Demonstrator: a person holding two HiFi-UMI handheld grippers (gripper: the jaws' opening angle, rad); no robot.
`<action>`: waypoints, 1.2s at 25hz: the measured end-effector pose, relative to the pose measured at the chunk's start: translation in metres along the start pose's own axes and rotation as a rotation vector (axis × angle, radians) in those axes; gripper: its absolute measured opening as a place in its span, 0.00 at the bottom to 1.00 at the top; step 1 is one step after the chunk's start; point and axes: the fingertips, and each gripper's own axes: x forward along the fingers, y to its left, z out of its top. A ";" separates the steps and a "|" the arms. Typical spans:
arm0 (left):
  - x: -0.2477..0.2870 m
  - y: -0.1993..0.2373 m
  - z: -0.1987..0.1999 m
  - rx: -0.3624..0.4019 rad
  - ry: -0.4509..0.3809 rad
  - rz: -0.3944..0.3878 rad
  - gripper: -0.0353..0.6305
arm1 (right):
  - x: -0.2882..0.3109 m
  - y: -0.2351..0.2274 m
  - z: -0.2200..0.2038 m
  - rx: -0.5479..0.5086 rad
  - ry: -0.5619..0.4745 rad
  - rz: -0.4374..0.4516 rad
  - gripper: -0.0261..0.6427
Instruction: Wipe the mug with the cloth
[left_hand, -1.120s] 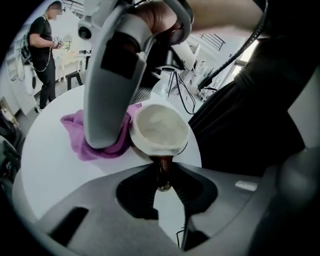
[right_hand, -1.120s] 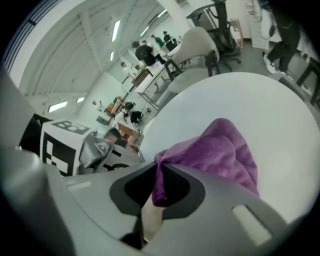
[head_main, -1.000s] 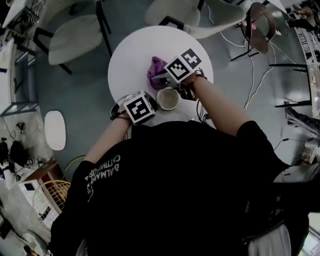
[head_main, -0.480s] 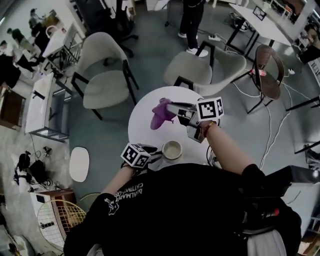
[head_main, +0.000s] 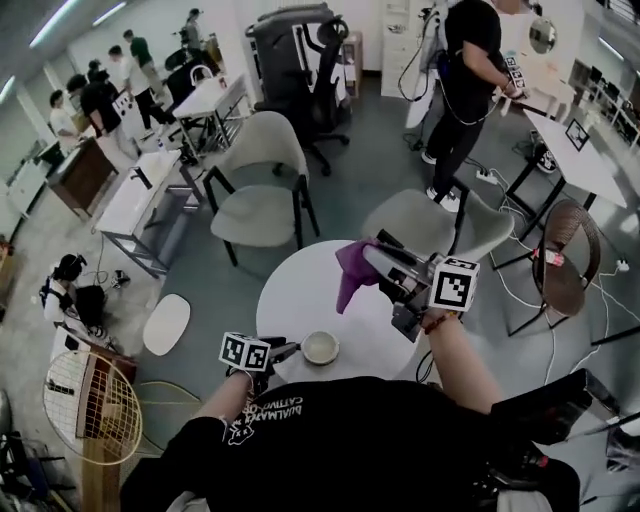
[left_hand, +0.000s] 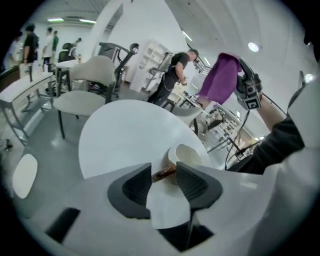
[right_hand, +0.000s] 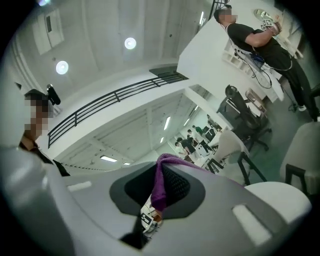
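A cream mug (head_main: 320, 347) stands near the front edge of the round white table (head_main: 300, 290). My left gripper (head_main: 289, 350) lies low at the mug's left. In the left gripper view its jaws (left_hand: 163, 173) are closing, with a gap still between the pads. The mug's brown handle (left_hand: 165, 173) sits between the fingertips, and the mug (left_hand: 187, 154) is just beyond. My right gripper (head_main: 372, 257) is raised above the table, shut on a purple cloth (head_main: 350, 275) that hangs down from it. The right gripper view shows the cloth (right_hand: 160, 197) pinched between the pads (right_hand: 175, 185).
Grey chairs (head_main: 265, 190) (head_main: 430, 220) stand round the table's far side, and a brown chair (head_main: 565, 275) is at the right. A white oval stool (head_main: 167, 323) and a wire basket (head_main: 75, 395) are on the floor at the left. People stand at desks beyond.
The right gripper has lifted the purple cloth off the table and up into the air. The left gripper has drawn back to the mug's left. The head view has tilted up.
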 end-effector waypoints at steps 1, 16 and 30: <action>-0.004 0.001 0.004 -0.023 -0.045 0.038 0.29 | -0.010 0.006 0.008 -0.008 -0.012 0.013 0.08; -0.127 -0.240 0.088 0.150 -0.831 -0.061 0.05 | -0.087 0.099 0.007 -0.030 -0.014 0.324 0.08; -0.331 -0.330 0.069 0.413 -1.213 -0.316 0.55 | -0.040 0.282 -0.041 -0.119 -0.153 0.434 0.09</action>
